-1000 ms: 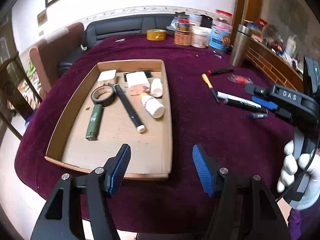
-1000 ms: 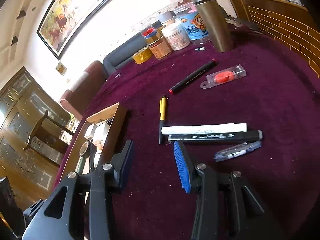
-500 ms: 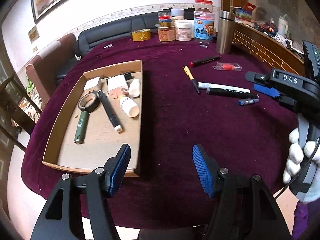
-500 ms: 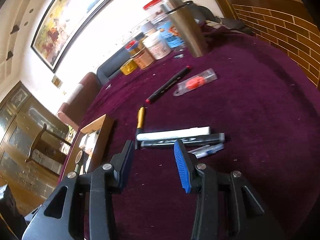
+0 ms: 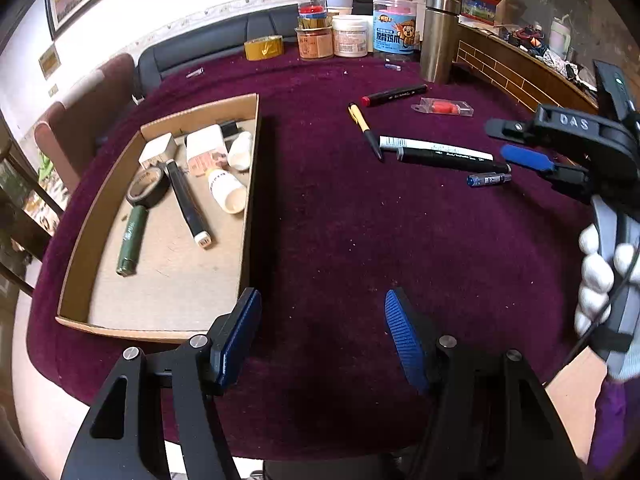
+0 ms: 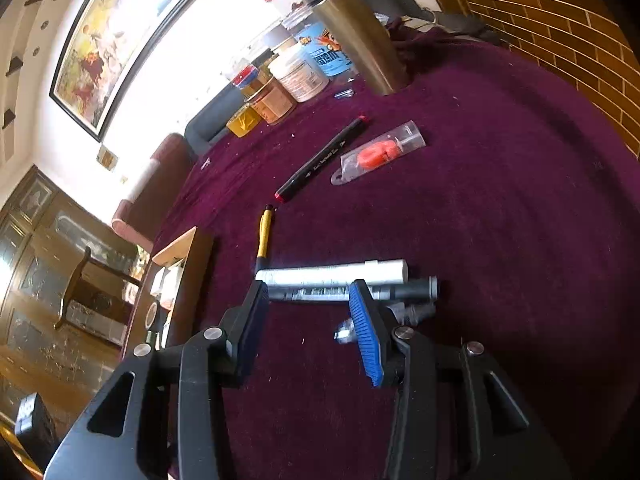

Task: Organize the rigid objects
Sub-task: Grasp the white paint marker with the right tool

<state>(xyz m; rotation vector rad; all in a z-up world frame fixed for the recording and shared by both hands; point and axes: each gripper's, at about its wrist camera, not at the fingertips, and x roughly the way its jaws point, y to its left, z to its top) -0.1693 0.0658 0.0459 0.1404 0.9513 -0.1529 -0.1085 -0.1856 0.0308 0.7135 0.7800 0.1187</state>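
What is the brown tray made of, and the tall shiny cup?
The tray looks like plain cardboard: matte brown, thin walls with raw cut edges. The tall cup looks like brushed steel: silvery grey with a soft sheen and a brighter polished rim. It could be another metal.

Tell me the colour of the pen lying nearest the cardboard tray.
Yellow with black ends, clearest in the left wrist view.

Markers (image 5: 440, 154) right of tray (image 5: 252, 200)
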